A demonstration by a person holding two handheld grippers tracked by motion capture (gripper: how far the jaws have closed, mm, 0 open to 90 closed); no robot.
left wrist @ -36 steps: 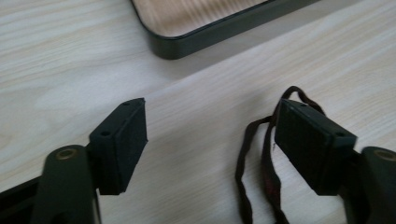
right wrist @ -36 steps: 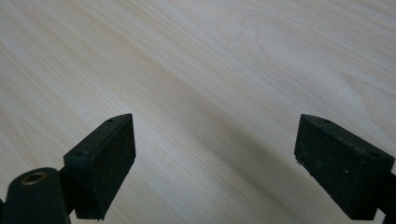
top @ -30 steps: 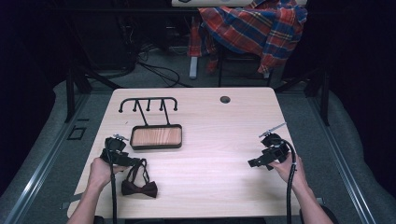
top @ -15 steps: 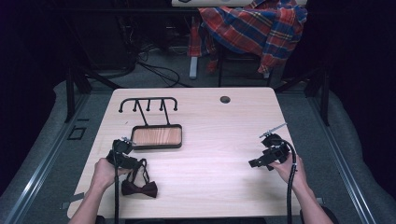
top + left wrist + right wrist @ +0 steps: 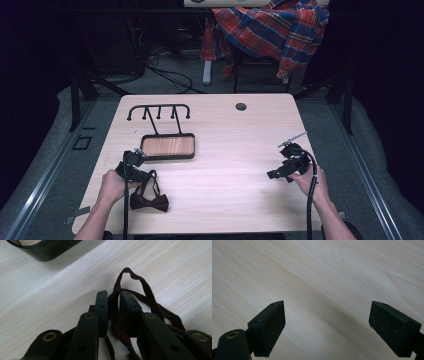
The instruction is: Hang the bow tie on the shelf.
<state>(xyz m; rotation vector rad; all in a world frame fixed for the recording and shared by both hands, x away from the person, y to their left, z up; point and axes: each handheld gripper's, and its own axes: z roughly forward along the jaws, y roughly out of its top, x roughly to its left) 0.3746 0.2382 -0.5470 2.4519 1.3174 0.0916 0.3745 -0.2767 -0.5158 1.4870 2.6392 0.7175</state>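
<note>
Work in hand: left hand-held gripper (image 5: 113, 305) taking hold of the dark red bow tie (image 5: 149, 201) by its neck strap (image 5: 147, 290), near the front-left edge of the surface (image 5: 235, 145).
Left hand-held gripper state: jaws have just been closing; in the left gripper view a strand of strap runs up between the pads with very little gap left. Reads as pinching the strap, though the contact is narrow.
Right hand-held gripper (image 5: 327, 322) state: spread wide over bare wood, nothing between the pads; held well apart on the right side.
Bow tie position: bow lies flat just in front of the left hand (image 5: 112, 184); strap loops from it up to and past the jaw tips.
Nearby: stand with a wood-lined tray (image 5: 167, 146) and hook rail (image 5: 159, 107), just beyond the left hand-held gripper.
Risk 1: thin strap may slip through the pads on lifting, because only one strand is caught.
Risk 2: loose loop beyond the tips could snag on the tray rim or a hook.
Risk 3: the bow hangs low and may swing or twist the strap.
</note>
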